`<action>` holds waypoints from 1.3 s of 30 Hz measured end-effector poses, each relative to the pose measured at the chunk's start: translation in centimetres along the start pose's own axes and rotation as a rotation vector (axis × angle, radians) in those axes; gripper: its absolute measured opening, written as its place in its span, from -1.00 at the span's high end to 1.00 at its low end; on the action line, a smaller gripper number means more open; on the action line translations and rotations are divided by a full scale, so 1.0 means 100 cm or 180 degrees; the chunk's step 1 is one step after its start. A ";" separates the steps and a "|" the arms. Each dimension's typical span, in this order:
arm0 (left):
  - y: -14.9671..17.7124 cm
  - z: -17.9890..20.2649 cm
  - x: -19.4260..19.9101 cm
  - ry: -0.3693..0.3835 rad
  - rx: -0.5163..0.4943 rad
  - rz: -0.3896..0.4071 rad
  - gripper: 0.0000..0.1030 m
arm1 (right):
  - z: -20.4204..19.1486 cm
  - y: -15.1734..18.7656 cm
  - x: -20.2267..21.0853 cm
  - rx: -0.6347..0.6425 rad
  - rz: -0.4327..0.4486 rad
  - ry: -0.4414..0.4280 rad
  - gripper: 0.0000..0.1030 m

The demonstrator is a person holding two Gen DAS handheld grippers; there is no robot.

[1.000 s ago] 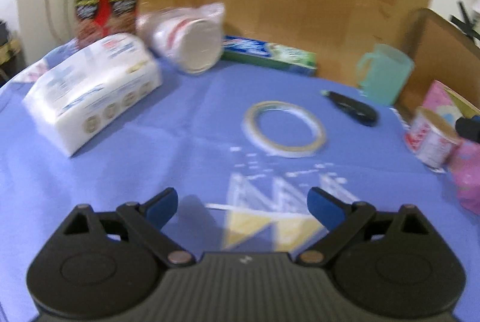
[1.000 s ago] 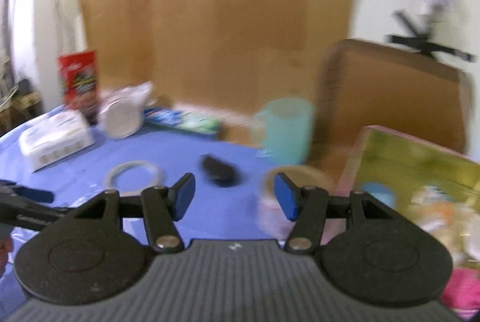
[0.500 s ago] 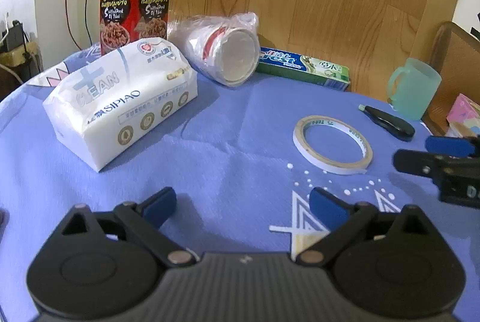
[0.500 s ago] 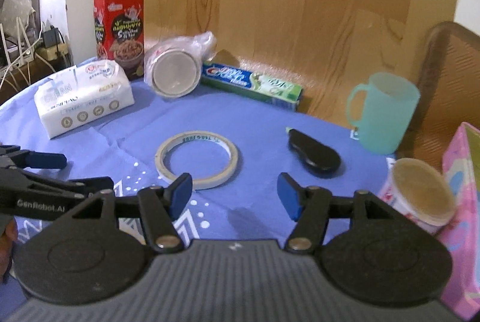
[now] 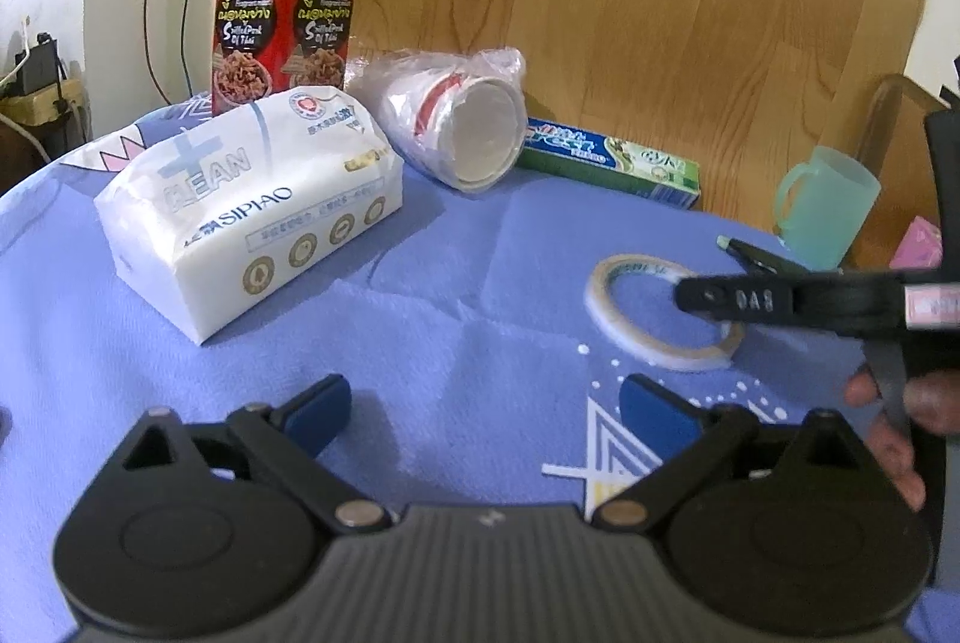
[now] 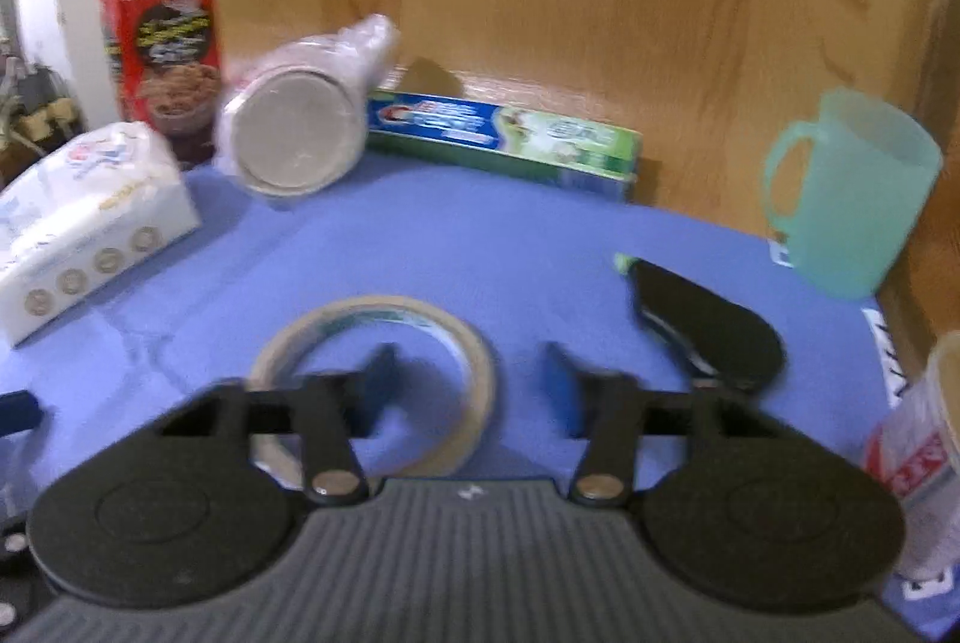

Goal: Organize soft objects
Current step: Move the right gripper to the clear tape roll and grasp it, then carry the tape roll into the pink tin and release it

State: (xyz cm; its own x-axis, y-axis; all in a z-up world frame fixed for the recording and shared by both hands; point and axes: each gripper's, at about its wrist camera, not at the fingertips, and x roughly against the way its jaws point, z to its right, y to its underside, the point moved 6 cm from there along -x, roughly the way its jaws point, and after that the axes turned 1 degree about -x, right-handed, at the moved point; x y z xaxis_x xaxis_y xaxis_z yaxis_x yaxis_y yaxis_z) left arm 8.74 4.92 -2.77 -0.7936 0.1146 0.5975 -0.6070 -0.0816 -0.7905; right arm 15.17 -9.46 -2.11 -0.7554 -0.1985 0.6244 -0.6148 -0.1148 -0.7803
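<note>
**Readable print on the table**

The white tissue pack (image 5: 252, 217) reads "CLEAN" and "SIPIAO" in pale blue-grey; the red box (image 5: 282, 13) behind it carries "Grilled Pork" under script too small to make out; the right gripper's (image 5: 708, 296) black finger shows "0A8"; the toothpaste box (image 6: 504, 136) lettering is blurred.

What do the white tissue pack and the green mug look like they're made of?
The tissue pack looks like soft tissue in thin glossy plastic film: it shines and creases at the ends. The green mug looks like frosted translucent plastic, since light shows through its matte wall.
</note>
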 end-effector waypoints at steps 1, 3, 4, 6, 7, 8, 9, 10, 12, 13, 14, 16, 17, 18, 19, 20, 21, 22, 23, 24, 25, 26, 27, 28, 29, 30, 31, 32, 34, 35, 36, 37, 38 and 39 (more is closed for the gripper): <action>0.000 0.000 0.001 0.0010 0.0006 0.0018 -0.91 | -0.004 0.002 0.004 0.0114 0.0009 0.0019 0.78; -0.001 0.001 0.002 0.0026 -0.0009 0.0048 -0.87 | -0.009 0.009 0.014 0.0303 0.0044 0.0032 0.78; 0.000 0.002 0.003 0.0030 -0.0021 0.0072 -0.86 | -0.011 0.013 0.020 0.0355 0.0058 0.0032 0.78; 0.000 0.005 0.008 0.0037 -0.0066 0.0152 -0.86 | -0.011 0.023 0.033 0.0403 0.0079 0.0003 0.78; 0.000 0.006 0.010 0.0036 -0.0096 0.0189 -0.86 | -0.012 0.029 0.041 0.0447 0.0095 -0.0006 0.78; 0.000 0.008 0.011 0.0047 -0.0126 0.0211 -0.83 | -0.012 0.035 0.049 0.0477 0.0106 -0.0013 0.78; 0.001 0.010 0.013 0.0066 -0.0156 0.0224 -0.78 | -0.011 0.039 0.055 0.0488 0.0110 -0.0028 0.78; 0.002 0.013 0.014 0.0101 -0.0191 0.0227 -0.75 | -0.010 0.044 0.061 0.0487 0.0102 -0.0057 0.78; 0.004 0.017 0.016 0.0178 -0.0252 0.0218 -0.59 | -0.006 0.054 0.074 0.0489 0.0106 -0.0085 0.78; 0.005 0.018 0.017 0.0211 -0.0279 0.0214 -0.54 | -0.003 0.060 0.081 0.0470 0.0105 -0.0100 0.78; 0.007 0.020 0.019 0.0252 -0.0305 0.0208 -0.46 | 0.000 0.066 0.089 0.0428 0.0114 -0.0122 0.78; 0.013 0.024 0.023 0.0368 -0.0323 0.0136 -0.44 | 0.006 0.077 0.102 0.0363 0.0121 -0.0168 0.78; 0.018 0.027 0.026 0.0444 -0.0324 0.0068 -0.38 | 0.009 0.084 0.110 0.0342 0.0132 -0.0186 0.78; 0.023 0.031 0.030 0.0519 -0.0321 0.0011 -0.30 | 0.012 0.090 0.117 0.0324 0.0143 -0.0205 0.78; 0.027 0.036 0.035 0.0624 -0.0324 -0.0035 -0.28 | 0.013 0.097 0.126 0.0306 0.0161 -0.0221 0.78; 0.031 0.041 0.041 0.0712 -0.0339 -0.0057 -0.28 | 0.014 0.101 0.132 0.0293 0.0196 -0.0220 0.76; 0.034 0.047 0.047 0.0792 -0.0360 -0.0084 -0.27 | 0.016 0.105 0.137 0.0280 0.0196 -0.0239 0.73; 0.037 0.052 0.051 0.0872 -0.0371 -0.0124 -0.23 | 0.018 0.109 0.142 0.0242 0.0201 -0.0286 0.69; 0.039 0.058 0.054 0.0975 -0.0372 -0.0188 -0.13 | 0.019 0.111 0.147 0.0177 0.0230 -0.0342 0.67; 0.041 0.062 0.056 0.1044 -0.0374 -0.0236 -0.11 | 0.020 0.112 0.153 0.0107 0.0291 -0.0397 0.64; 0.042 0.067 0.057 0.1071 -0.0393 -0.0275 -0.10 | 0.021 0.113 0.158 0.0051 0.0350 -0.0476 0.33; 0.043 0.071 0.057 0.1045 -0.0425 -0.0319 -0.08 | 0.020 0.113 0.164 0.0004 0.0411 -0.0559 -0.17; 0.044 0.074 0.056 0.1013 -0.0444 -0.0368 -0.08 | 0.019 0.114 0.169 -0.0017 0.0454 -0.0626 -0.40; 0.044 0.077 0.057 0.1045 -0.0445 -0.0414 -0.07 | 0.016 0.115 0.172 -0.0005 0.0475 -0.0695 -0.66; 0.045 0.079 0.059 0.1107 -0.0443 -0.0462 -0.03 | 0.011 0.116 0.174 0.0047 0.0472 -0.0777 -0.68; 0.047 0.083 0.060 0.1154 -0.0462 -0.0525 0.04 | 0.006 0.118 0.174 0.0122 0.0428 -0.0834 -0.68; 0.051 0.089 0.061 0.1163 -0.0518 -0.0571 0.07 | 0.001 0.120 0.171 0.0208 0.0364 -0.0844 -0.70; 0.054 0.094 0.062 0.1113 -0.0614 -0.0543 0.10 | -0.002 0.123 0.165 0.0288 0.0299 -0.0797 -0.70; 0.060 0.103 0.065 0.1063 -0.0782 -0.0492 0.29 | -0.008 0.129 0.149 0.0412 0.0182 -0.0652 -0.67; 0.062 0.106 0.067 0.1038 -0.0795 -0.0465 0.31 | -0.013 0.130 0.147 0.0498 0.0223 -0.0611 -0.61; 0.061 0.107 0.066 0.1003 -0.0789 -0.0454 0.31 | -0.014 0.127 0.148 0.0500 0.0232 -0.0602 -0.60; 0.060 0.109 0.066 0.0980 -0.0769 -0.0453 0.31 | -0.013 0.126 0.148 0.0468 0.0243 -0.0611 -0.58; 0.057 0.111 0.067 0.0991 -0.0731 -0.0450 0.32 | -0.010 0.126 0.149 0.0428 0.0282 -0.0623 -0.56; 0.053 0.114 0.069 0.1025 -0.0712 -0.0421 0.34 | -0.007 0.125 0.151 0.0375 0.0347 -0.0618 -0.56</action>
State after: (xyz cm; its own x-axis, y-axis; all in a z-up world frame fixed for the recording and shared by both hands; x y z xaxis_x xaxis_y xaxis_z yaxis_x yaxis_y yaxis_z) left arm -0.42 -5.97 -1.27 -0.6342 0.4166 0.6513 -0.6505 0.1677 -0.7407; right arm -4.08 -13.25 -2.36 -0.7511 -0.3979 0.5267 -0.4928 -0.1928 -0.8485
